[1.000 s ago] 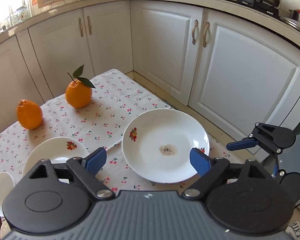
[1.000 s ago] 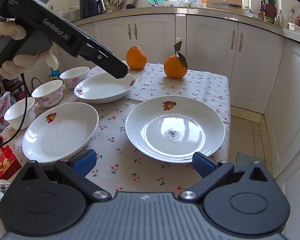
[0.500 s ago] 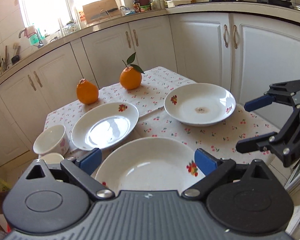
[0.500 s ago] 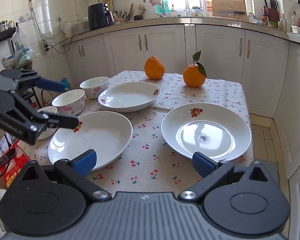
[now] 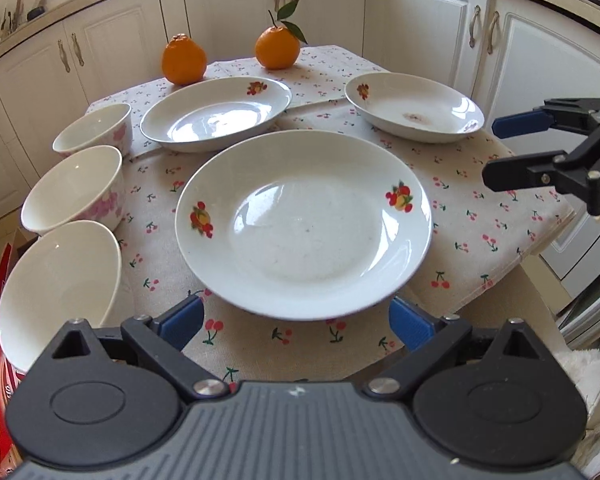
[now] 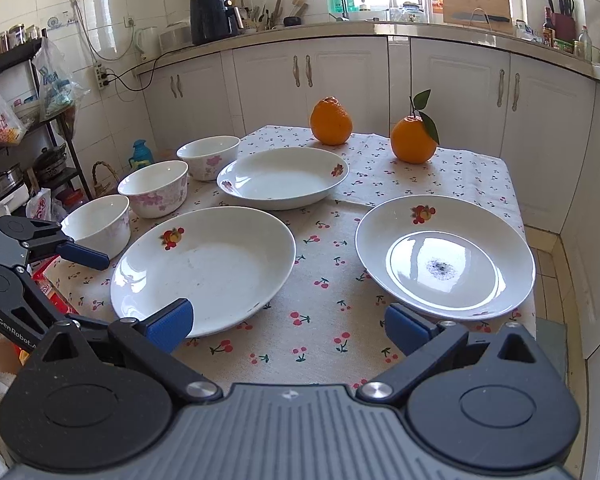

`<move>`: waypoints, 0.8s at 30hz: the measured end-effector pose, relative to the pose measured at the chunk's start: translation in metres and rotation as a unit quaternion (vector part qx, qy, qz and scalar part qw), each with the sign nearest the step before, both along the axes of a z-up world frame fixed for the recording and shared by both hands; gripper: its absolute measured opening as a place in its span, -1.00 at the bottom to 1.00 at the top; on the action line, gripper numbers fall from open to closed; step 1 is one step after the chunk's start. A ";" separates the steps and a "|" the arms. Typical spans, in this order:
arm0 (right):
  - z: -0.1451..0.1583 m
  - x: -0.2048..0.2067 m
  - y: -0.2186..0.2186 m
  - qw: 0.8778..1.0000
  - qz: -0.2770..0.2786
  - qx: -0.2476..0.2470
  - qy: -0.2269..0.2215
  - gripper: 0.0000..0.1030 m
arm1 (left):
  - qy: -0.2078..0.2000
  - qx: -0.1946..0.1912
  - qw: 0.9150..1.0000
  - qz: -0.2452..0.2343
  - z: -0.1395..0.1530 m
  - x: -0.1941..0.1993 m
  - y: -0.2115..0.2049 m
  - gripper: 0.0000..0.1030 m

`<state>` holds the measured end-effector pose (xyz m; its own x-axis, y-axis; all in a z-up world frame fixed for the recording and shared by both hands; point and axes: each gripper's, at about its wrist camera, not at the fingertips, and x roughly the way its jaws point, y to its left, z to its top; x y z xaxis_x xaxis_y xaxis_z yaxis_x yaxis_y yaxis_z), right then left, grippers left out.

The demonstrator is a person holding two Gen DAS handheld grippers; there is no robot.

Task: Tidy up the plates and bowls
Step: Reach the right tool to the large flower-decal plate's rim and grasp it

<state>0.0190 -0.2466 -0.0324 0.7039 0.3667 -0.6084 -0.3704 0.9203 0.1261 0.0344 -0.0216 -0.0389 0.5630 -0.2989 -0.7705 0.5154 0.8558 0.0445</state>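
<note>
Kitchen table (image 6: 440,184) in a cherry cloth, three plates and three bowls laid out, nothing stacked yet.

The left gripper (image 5: 296,322) has swung over to the near plate (image 5: 304,220), its jaws just widened and empty, rim at twelve o'clock; the right gripper (image 6: 290,326) gapes empty. The nearest bowl (image 5: 60,280) is cropped at nine o'clock.

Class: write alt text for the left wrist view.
The open left gripper hovers before a white fruit-printed plate on a cherry-print tablecloth. Two more white plates, three white bowls and two oranges lie beyond; the right gripper enters at right.
</note>
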 end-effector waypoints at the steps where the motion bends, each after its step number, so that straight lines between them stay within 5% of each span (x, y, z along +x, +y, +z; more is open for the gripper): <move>1: 0.000 0.002 0.001 1.000 0.002 -0.001 0.003 1.00 | 0.003 0.000 1.000 0.000 -0.004 0.001 0.000 0.92; 18: -0.031 0.054 0.027 0.989 0.090 0.003 0.118 1.00 | 0.002 -0.029 1.000 0.007 -0.025 0.014 -0.002 1.00; 24: -0.041 0.080 0.028 0.981 0.104 0.041 0.160 1.00 | -0.012 -0.037 0.999 0.015 -0.027 0.012 -0.001 1.00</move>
